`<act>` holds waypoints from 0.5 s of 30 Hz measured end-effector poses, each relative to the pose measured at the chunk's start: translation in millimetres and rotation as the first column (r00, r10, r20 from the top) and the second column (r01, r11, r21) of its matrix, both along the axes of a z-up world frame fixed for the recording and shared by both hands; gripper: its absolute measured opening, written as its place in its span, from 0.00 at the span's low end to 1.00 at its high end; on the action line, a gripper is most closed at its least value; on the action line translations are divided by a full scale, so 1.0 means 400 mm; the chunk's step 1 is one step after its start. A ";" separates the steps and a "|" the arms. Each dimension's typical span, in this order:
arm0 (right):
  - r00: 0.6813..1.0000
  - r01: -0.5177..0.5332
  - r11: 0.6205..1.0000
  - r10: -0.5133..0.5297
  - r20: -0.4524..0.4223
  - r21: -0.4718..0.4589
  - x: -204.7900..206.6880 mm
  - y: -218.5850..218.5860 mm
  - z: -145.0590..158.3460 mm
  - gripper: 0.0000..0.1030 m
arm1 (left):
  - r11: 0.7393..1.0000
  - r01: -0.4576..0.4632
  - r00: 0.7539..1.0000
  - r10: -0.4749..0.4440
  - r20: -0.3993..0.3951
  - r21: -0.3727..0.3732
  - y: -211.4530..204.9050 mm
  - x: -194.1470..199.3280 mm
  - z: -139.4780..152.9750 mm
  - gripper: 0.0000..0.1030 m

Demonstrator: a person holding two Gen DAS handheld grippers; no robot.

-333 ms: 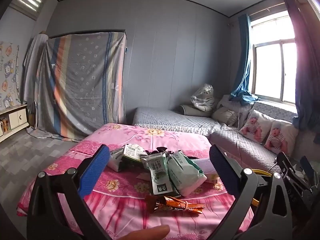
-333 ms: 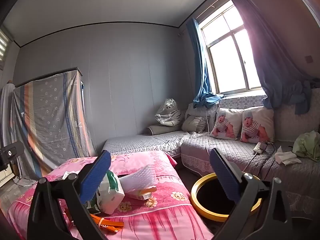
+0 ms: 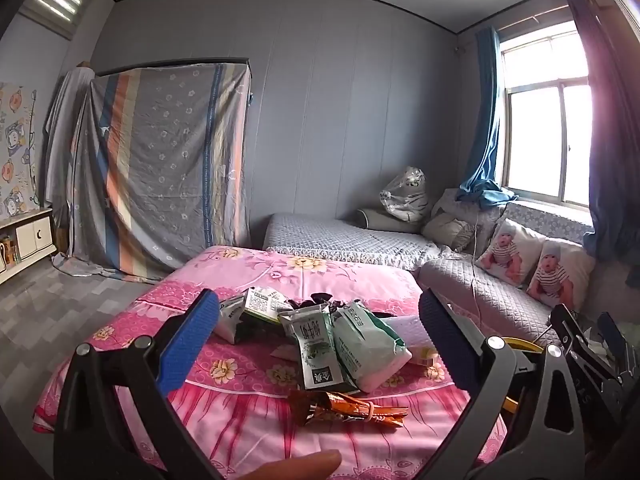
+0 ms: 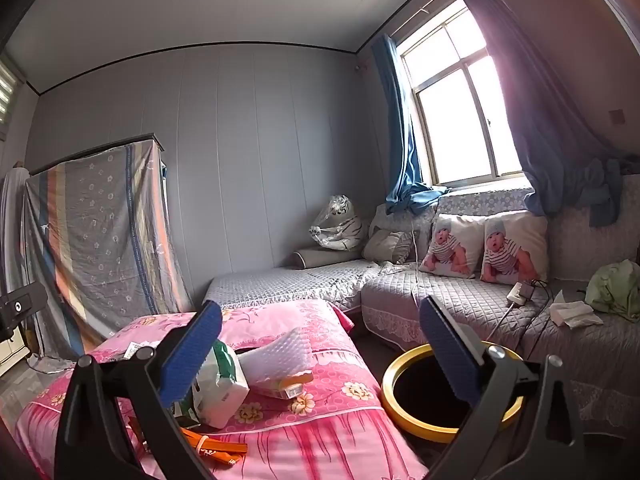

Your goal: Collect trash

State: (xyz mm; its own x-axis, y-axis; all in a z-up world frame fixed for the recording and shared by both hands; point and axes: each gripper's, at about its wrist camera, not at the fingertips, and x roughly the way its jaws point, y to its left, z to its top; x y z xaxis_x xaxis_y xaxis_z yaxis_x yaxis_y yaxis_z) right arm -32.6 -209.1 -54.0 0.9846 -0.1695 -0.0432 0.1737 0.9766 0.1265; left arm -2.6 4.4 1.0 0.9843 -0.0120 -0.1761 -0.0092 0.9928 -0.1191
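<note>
A heap of wrappers lies on the pink flowered cover: green-and-white packets, a small white-green box, an orange wrapper at the near edge and a white foam sleeve. My left gripper hangs open, level, short of the heap, nothing between its blue pads. My right gripper is open too, with the packets behind its left finger. A yellow-rimmed black bin stands on the floor right of the pink surface, partly hidden by the right finger.
A grey quilted L-shaped sofa runs along the back and right, with two baby-print pillows, a charger and tissues. A striped sheet covers a cabinet at back left. A fingertip shows at the bottom of the left wrist view.
</note>
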 end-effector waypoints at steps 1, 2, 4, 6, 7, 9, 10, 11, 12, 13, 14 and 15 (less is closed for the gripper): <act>1.000 0.000 1.000 0.000 0.000 0.000 0.001 0.000 0.002 0.93 | 1.000 0.003 1.000 -0.003 0.003 -0.002 0.003 -0.003 0.001 0.93; 1.000 0.000 1.000 0.000 0.000 0.000 0.002 0.000 0.003 0.93 | 1.000 0.010 1.000 -0.010 0.000 0.001 -0.005 0.000 -0.001 0.93; 1.000 0.001 1.000 -0.001 -0.001 0.000 0.000 -0.001 0.001 0.93 | 1.000 0.015 1.000 -0.015 0.007 -0.003 -0.004 -0.004 -0.002 0.93; 1.000 0.001 1.000 -0.001 -0.002 0.000 0.001 -0.002 0.002 0.93 | 1.000 0.019 1.000 -0.019 0.008 -0.008 0.000 -0.006 -0.002 0.93; 1.000 0.003 1.000 -0.003 -0.002 0.001 0.001 -0.003 0.003 0.93 | 1.000 0.018 1.000 -0.018 0.006 -0.008 0.001 -0.006 -0.003 0.93; 1.000 0.001 1.000 -0.001 -0.002 0.001 0.000 -0.004 -0.004 0.93 | 1.000 0.016 1.000 -0.017 -0.003 -0.005 -0.005 -0.001 0.003 0.93; 1.000 0.001 1.000 -0.001 -0.001 0.000 0.000 -0.003 -0.004 0.93 | 1.000 0.017 1.000 -0.017 -0.007 -0.005 -0.005 0.000 0.002 0.93; 1.000 0.001 1.000 -0.001 -0.001 0.000 0.000 -0.004 -0.004 0.93 | 1.000 0.018 1.000 -0.018 -0.009 -0.005 -0.006 0.002 0.002 0.93; 1.000 0.003 1.000 -0.003 -0.003 0.001 0.000 -0.004 -0.002 0.93 | 1.000 0.017 1.000 -0.017 -0.012 -0.004 -0.007 0.004 0.003 0.93; 1.000 0.003 1.000 -0.003 -0.003 0.000 0.001 -0.004 -0.002 0.93 | 1.000 0.012 1.000 -0.012 -0.014 0.000 -0.008 0.006 0.001 0.93; 1.000 0.002 1.000 -0.002 -0.004 0.001 0.001 -0.005 -0.001 0.93 | 1.000 0.010 1.000 -0.010 -0.016 0.001 -0.009 0.006 0.001 0.93; 1.000 0.002 1.000 -0.002 -0.004 0.002 0.002 -0.004 -0.011 0.93 | 1.000 0.013 1.000 -0.013 -0.017 0.001 -0.009 0.008 -0.003 0.93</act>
State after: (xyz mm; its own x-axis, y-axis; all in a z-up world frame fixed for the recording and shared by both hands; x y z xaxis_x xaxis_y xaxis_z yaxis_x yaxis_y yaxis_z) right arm -31.8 -210.9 -58.4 0.9841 -0.1710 -0.0475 0.1758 0.9760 0.1282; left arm 0.8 1.0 -0.1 0.9810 -0.0243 -0.1926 0.0013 0.9930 -0.1183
